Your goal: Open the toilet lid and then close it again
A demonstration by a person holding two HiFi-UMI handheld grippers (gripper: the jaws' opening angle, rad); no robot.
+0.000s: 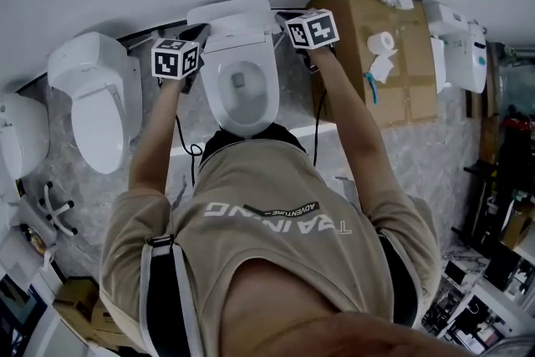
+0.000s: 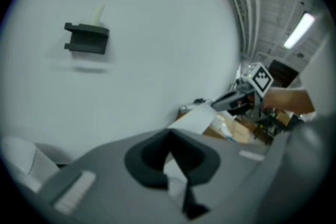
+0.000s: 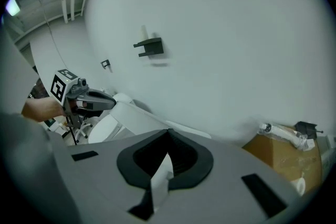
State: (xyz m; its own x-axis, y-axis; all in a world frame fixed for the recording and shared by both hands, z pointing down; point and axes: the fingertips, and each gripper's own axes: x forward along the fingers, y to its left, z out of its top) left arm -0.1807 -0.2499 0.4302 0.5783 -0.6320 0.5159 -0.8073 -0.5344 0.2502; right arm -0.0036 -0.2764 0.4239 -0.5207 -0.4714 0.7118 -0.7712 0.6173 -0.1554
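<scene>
With the lid (image 1: 236, 19) raised behind the bowl (image 1: 269, 92), left gripper (image 2: 169, 135) and right gripper (image 3: 168, 136) pinch its side edges, so easing it down looks next.

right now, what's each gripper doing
left gripper: shut, holding nothing
right gripper: shut, holding nothing

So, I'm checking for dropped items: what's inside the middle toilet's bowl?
With the lid raised, the bowl shows only white walls and a small grey patch at the bottom; no loose item. The person's head covers its near end.
</scene>
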